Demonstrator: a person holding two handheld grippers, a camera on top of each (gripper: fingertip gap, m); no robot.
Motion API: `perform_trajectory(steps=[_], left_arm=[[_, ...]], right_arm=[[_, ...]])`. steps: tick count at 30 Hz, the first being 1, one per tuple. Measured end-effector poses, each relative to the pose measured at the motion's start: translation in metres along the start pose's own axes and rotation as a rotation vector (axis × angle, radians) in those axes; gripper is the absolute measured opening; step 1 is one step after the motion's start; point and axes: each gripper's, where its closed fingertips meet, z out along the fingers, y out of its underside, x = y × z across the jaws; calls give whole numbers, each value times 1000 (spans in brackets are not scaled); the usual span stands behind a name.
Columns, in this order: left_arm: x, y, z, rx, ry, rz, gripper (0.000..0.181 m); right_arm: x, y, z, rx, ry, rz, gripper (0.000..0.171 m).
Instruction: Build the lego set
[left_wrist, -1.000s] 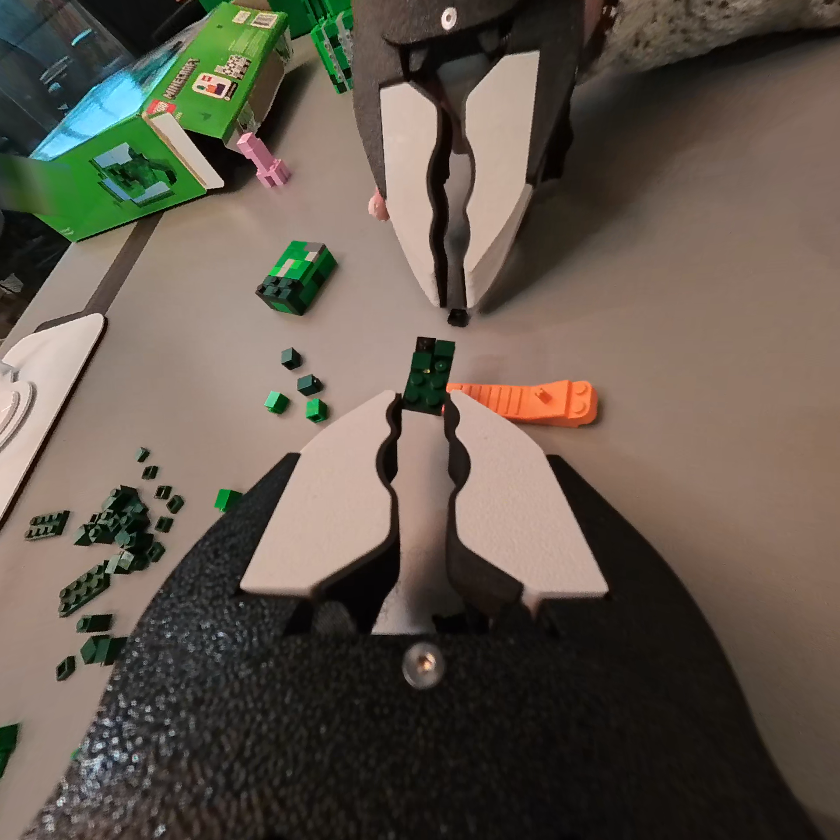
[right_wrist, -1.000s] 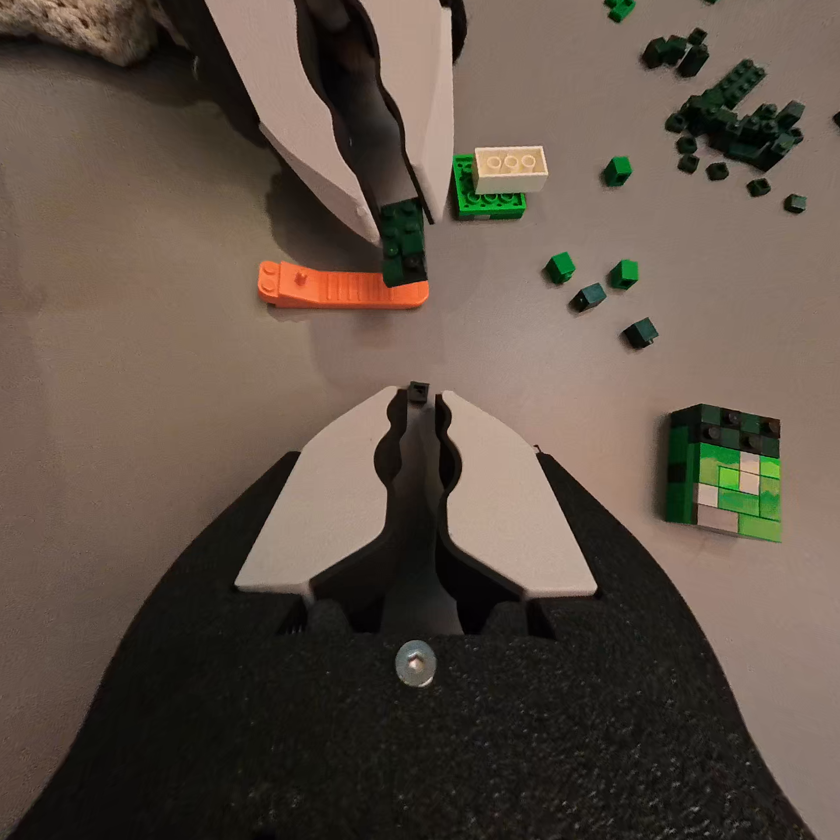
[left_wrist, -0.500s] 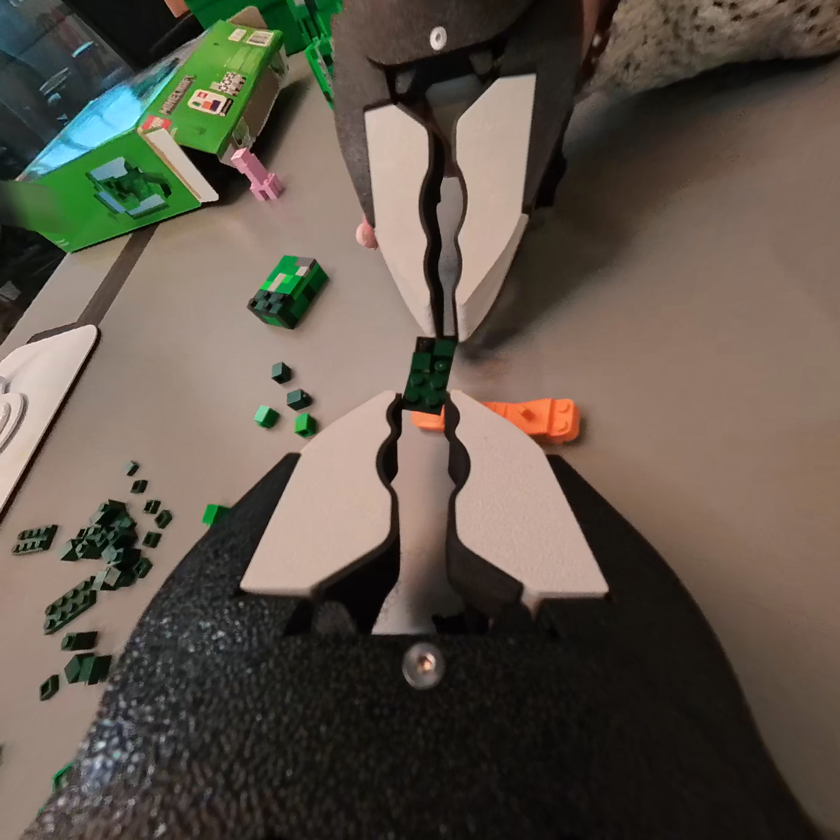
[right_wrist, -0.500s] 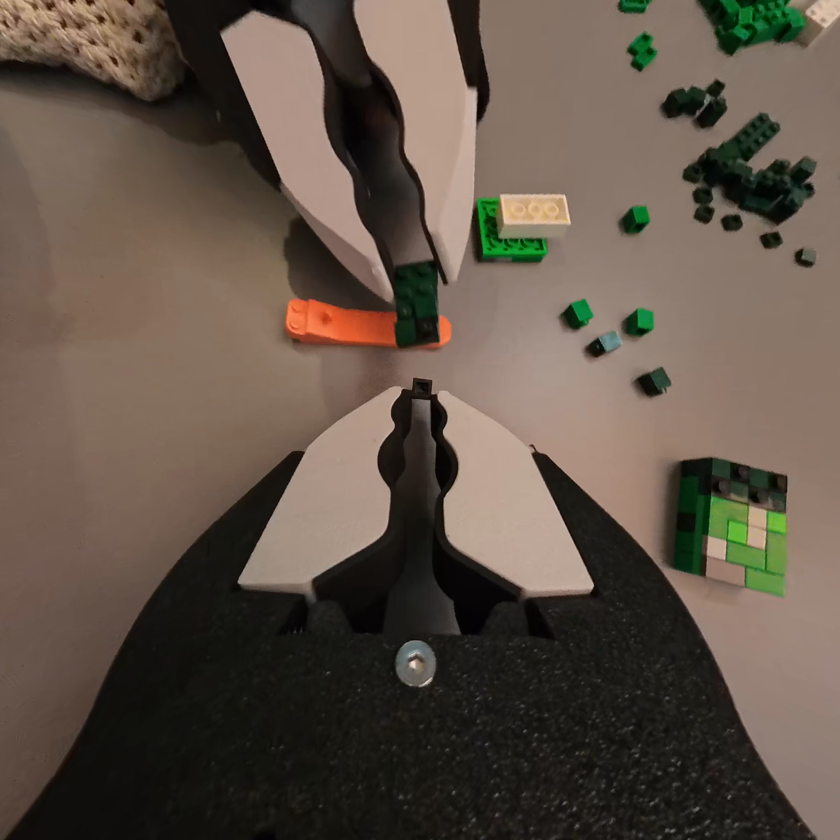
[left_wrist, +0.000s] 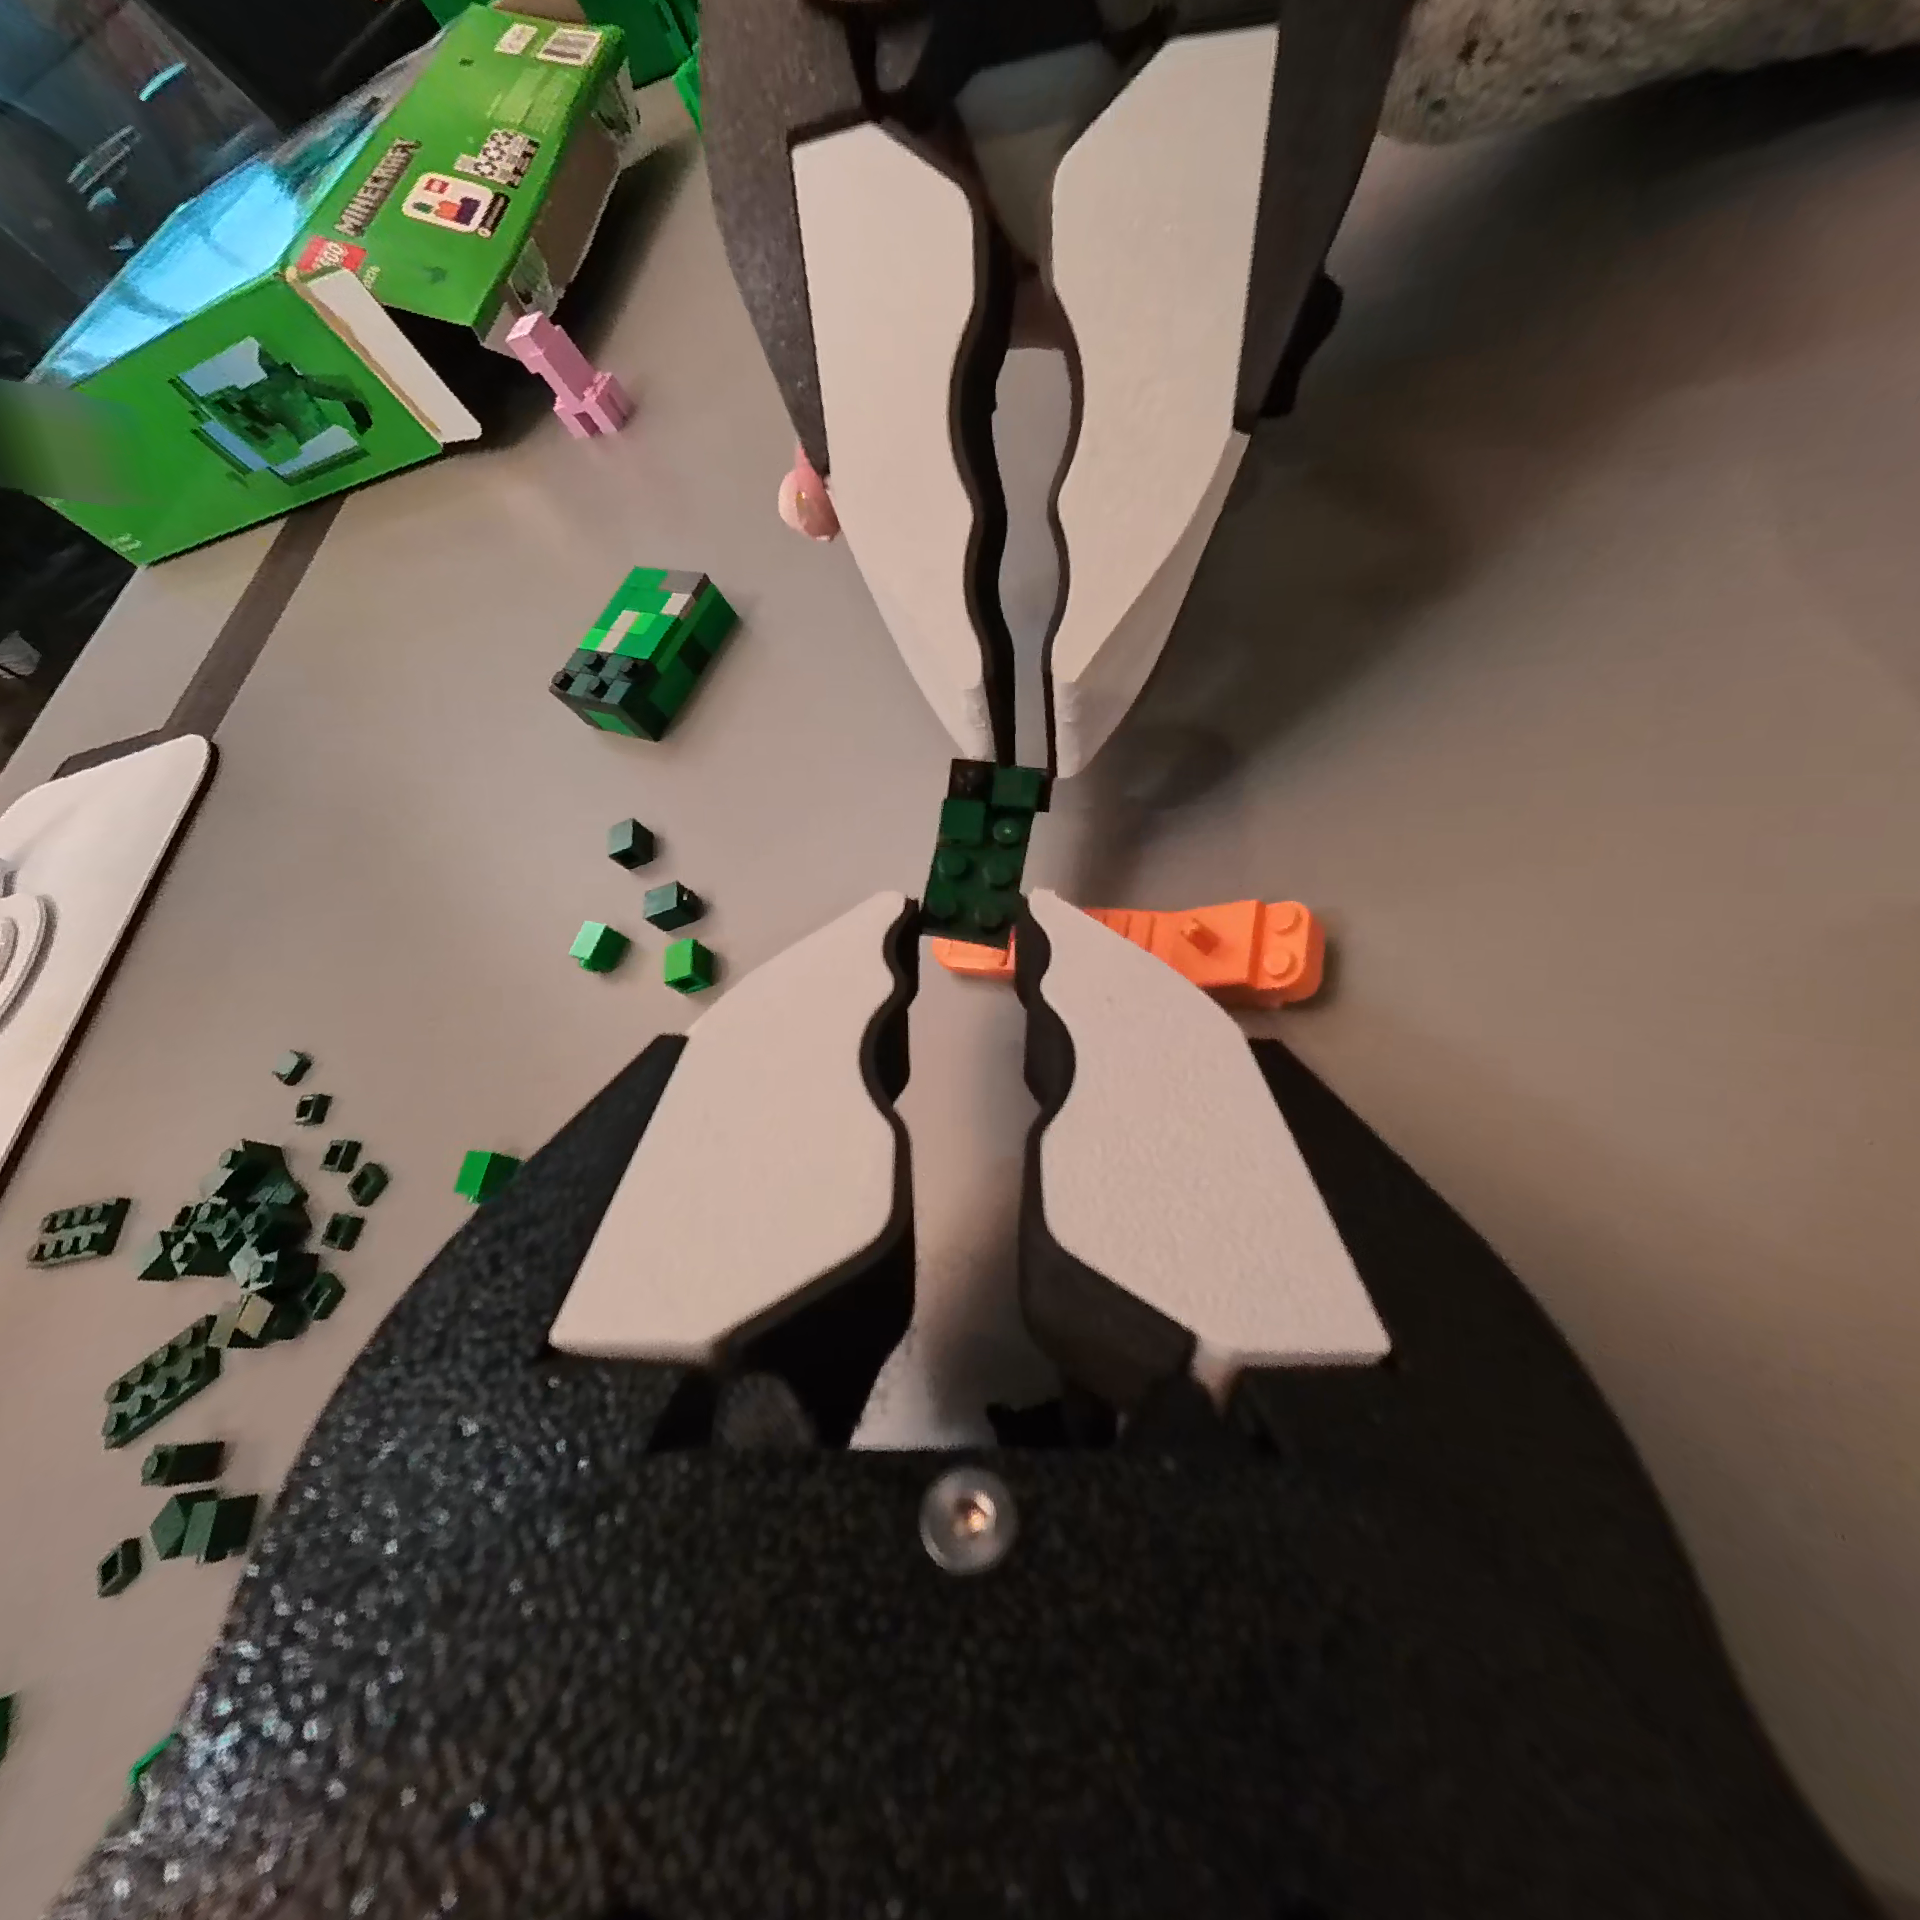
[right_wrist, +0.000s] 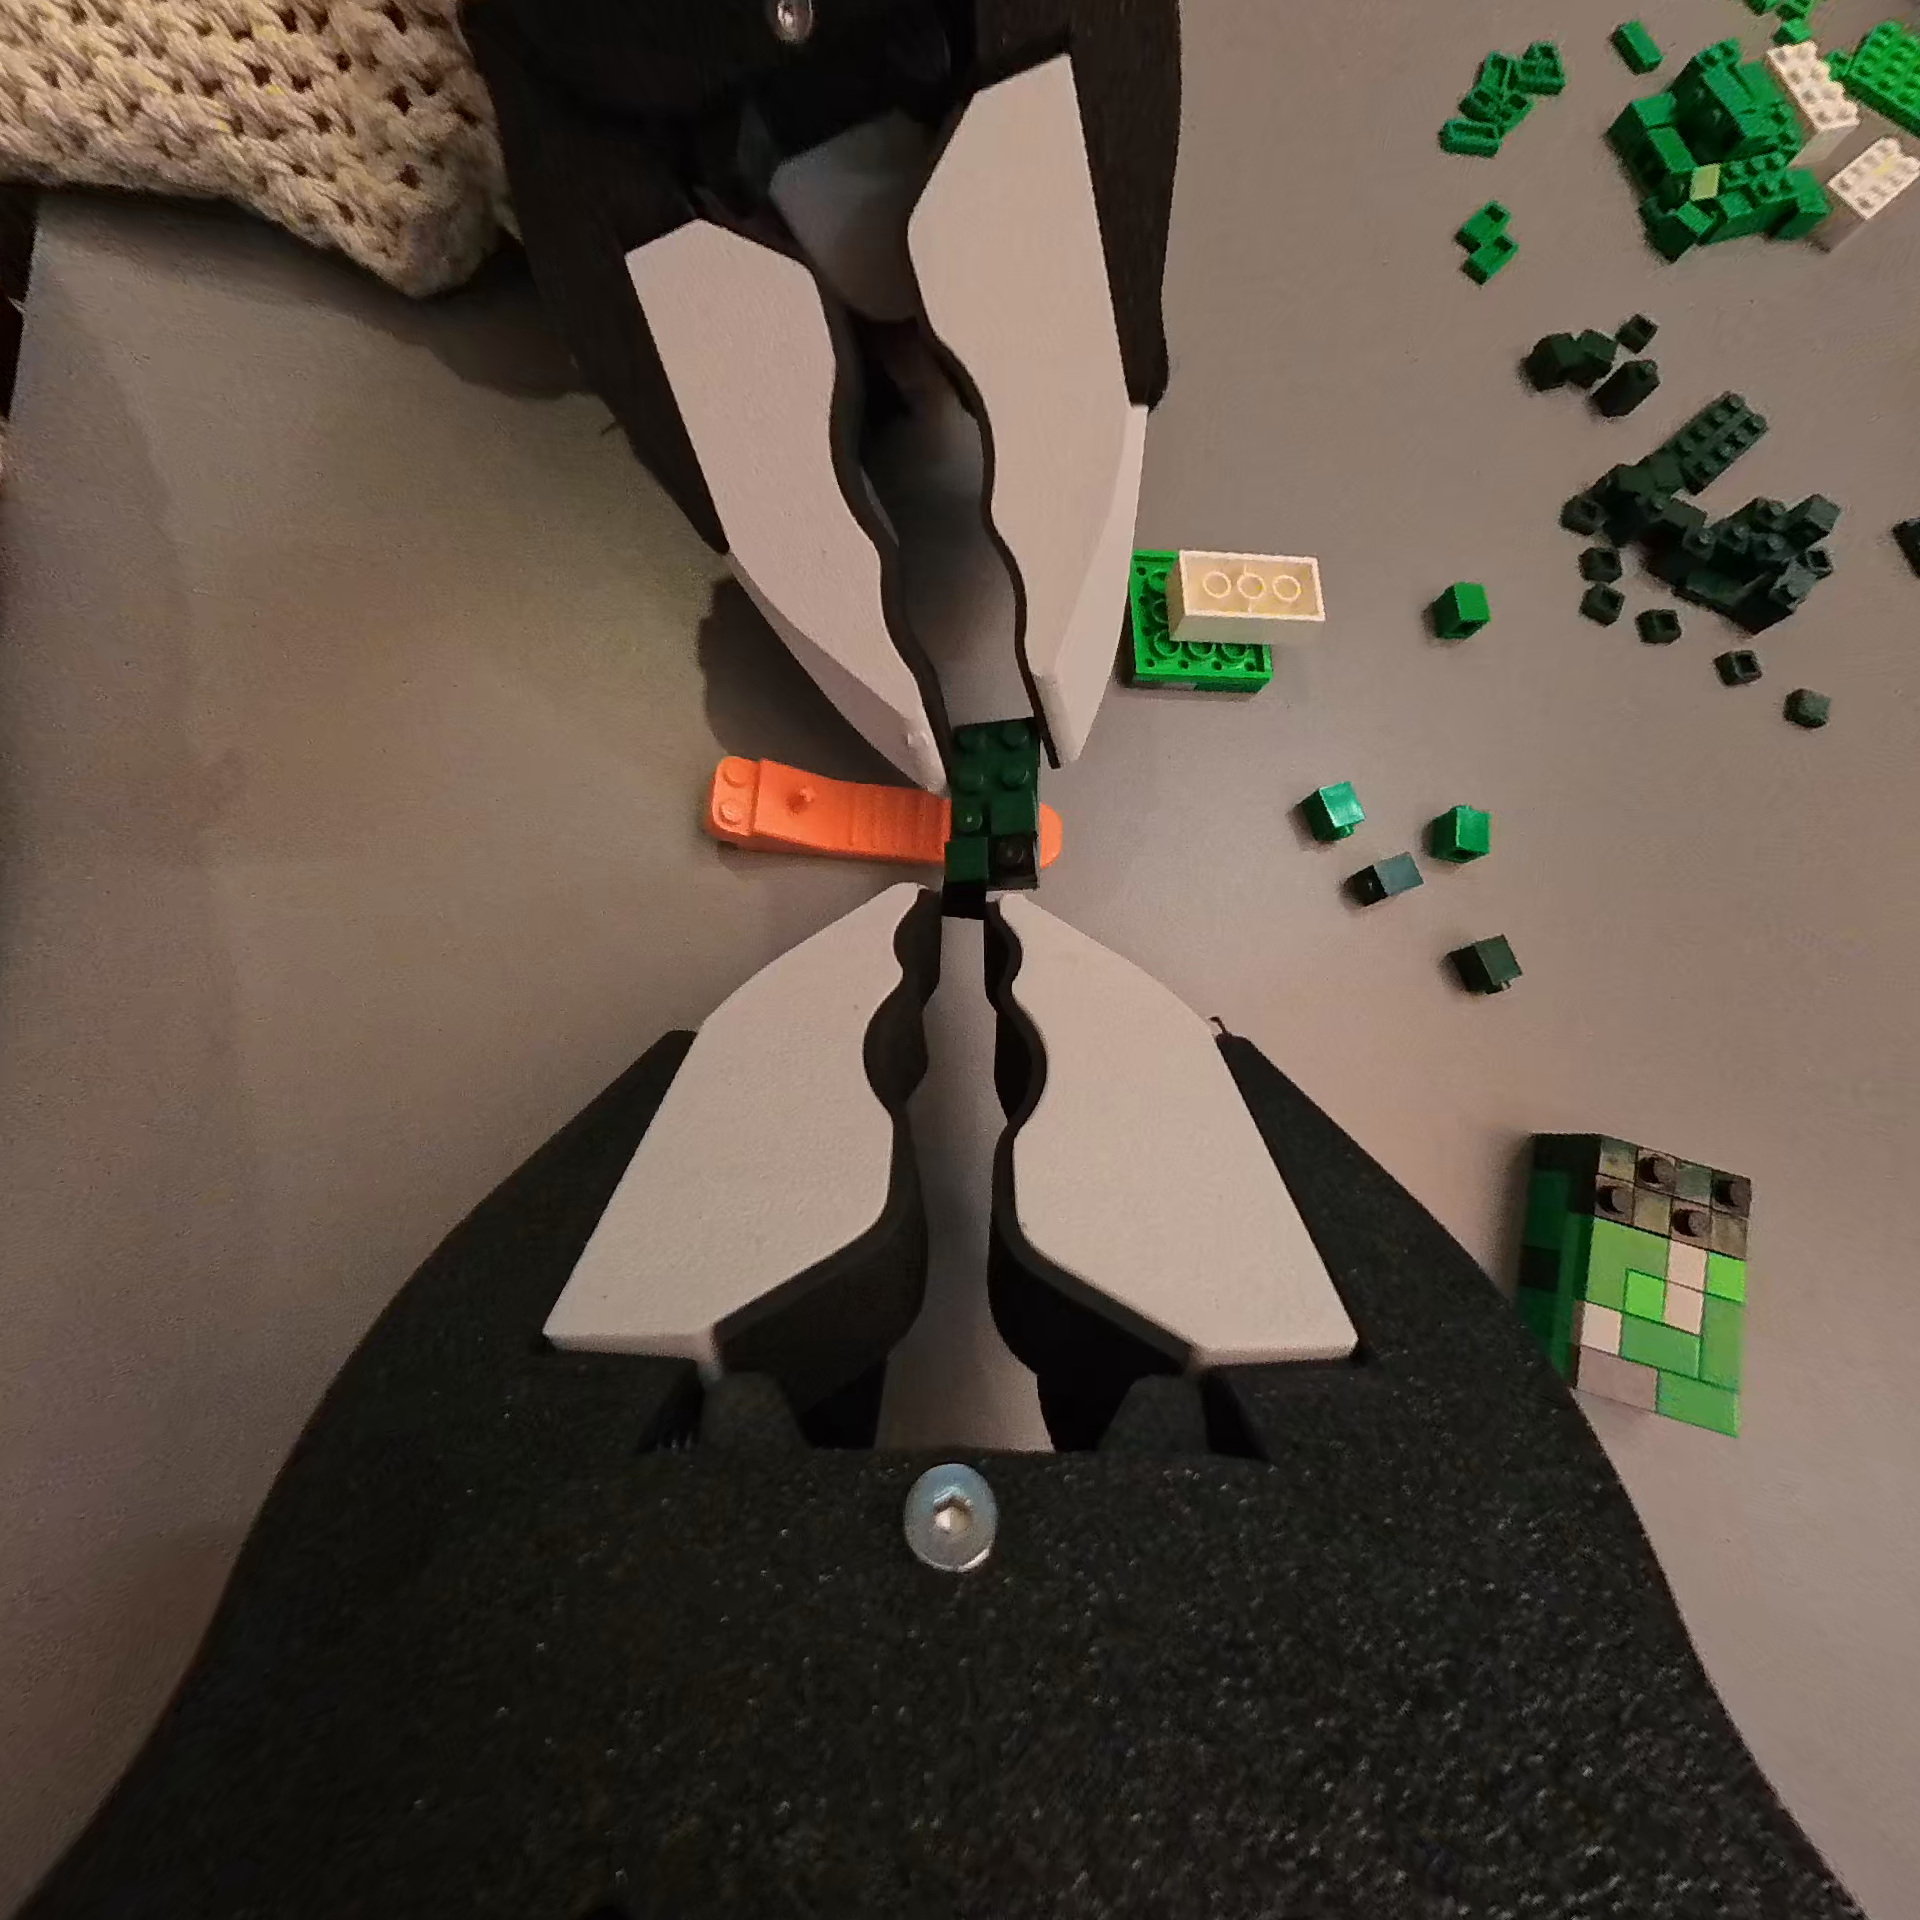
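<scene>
The grey desk (left_wrist: 1558, 727) was the biggest thing, and both grippers met over its middle. The left gripper (left_wrist: 966, 920) had its jaws clenched on one end of a dark green plate stack (left_wrist: 982, 852), which hung in the air above an orange brick separator (left_wrist: 1195, 945). The right gripper (right_wrist: 961, 904) had its jaws squeezed almost flat on a tiny black piece (right_wrist: 961, 899), and that piece was touching the far end of the stack.

This looked like the step of pressing the small piece onto the stack. The next move would likely need a firm push straight down on the studs while the left side held steady, then the right jaws letting go.

The left wrist view alone showed the green set box (left_wrist: 260, 343), a pink figure (left_wrist: 577, 379) and a white board (left_wrist: 94, 883). The right wrist view alone showed a knitted cloth (right_wrist: 239, 125), a white brick on a bright green plate (right_wrist: 1247, 597) and a heap of bright green bricks (right_wrist: 1725, 156). Both showed the finished green block (right_wrist: 1636, 1288) and the loose dark green bits (left_wrist: 229, 1257)
</scene>
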Motion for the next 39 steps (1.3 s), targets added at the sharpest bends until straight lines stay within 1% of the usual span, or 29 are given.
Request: perform_trajectory(steps=[6,9,11,14,16,18,20,22,26,28,31,33,35,39], left_arm=[[1,1,1,-10,3,8,17],[1,1,1,-6,2,3,17],[0,0,0,-1,-1,-2,17],[-2,-1,0,6,-8,-11,17],[-4,0,-1,6,-20,-16,17],[-9,2,-2,3,-40,-30,17],[-15,5,-4,-2,-69,-51,17],[-24,7,-7,-1,-104,-76,17],[-32,-7,-18,104,-125,-139,17],[-35,-6,-19,107,-140,-139,17],[-34,-5,-18,94,-139,-128,17],[-32,-5,-17,93,-131,-123,17],[-30,-5,-17,90,-124,-120,17],[-27,-6,-15,88,-107,-120,17]], right_arm=[[-1,2,-1,-20,-11,-3,7],[5,16,-11,-144,0,-35,7],[11,34,-25,-302,-4,-47,7],[19,69,-54,-624,-13,-59,7],[19,93,-74,-850,-53,-43,7],[15,113,-90,-1048,-113,18,7],[13,129,-102,-1208,-146,45,7],[13,135,-108,-1291,-165,62,7],[13,130,-100,-1295,-209,37,7],[11,128,-94,-1294,-233,42,7],[18,124,-88,-1263,-187,31,7],[19,118,-86,-1188,-163,66,9],[20,112,-91,-1086,-120,109,18],[16,104,-96,-731,-42,227,24]])
